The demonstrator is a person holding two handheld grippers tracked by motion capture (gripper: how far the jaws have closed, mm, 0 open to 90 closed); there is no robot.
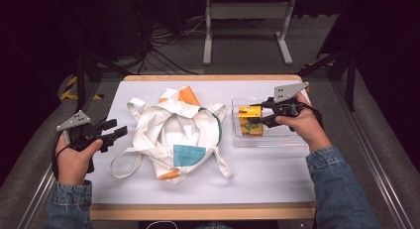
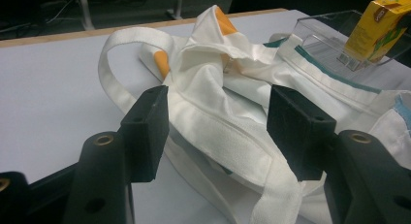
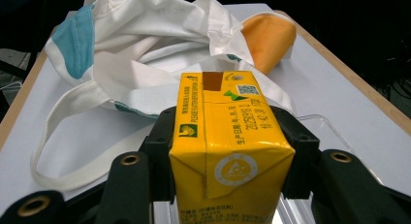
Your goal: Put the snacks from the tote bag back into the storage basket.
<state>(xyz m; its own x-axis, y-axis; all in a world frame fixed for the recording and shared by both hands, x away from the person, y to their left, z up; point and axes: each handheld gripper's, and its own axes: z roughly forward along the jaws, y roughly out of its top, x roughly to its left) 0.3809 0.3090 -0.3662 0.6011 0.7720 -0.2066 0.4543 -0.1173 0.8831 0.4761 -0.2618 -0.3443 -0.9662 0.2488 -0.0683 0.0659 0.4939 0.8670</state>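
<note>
Jaws of the right gripper [image 1: 253, 116] are clamped on a yellow drink carton [image 1: 249, 119] in the high view, holding it inside a clear plastic tray [image 1: 271, 140] at the right of the white surface [image 1: 267, 174]. The right hand [image 1: 302, 124] grips the tool from behind, a denim sleeve [image 1: 338, 189] trailing toward the near edge. A crumpled white tote bag [image 1: 176, 132] (patches of orange, teal and blue on it) lies at the middle of the surface, its straps spilling out to the left and front. The left gripper [image 1: 113, 131] hangs at the left edge of the surface with its jaws apart, near the bag's left side and holding nothing.

From the left gripper view, the two black jaws stand wide apart, with a white strap [image 2: 228, 141] of the bag running between them. The tray [image 2: 334, 49] and the carton [image 2: 380, 25] sit beyond, at upper right.

From the right gripper view, the carton [image 3: 228, 141] is squeezed on both sides between the jaws, its printed top facing the camera. The bag [image 3: 145, 49] lies behind it on the surface.
</note>
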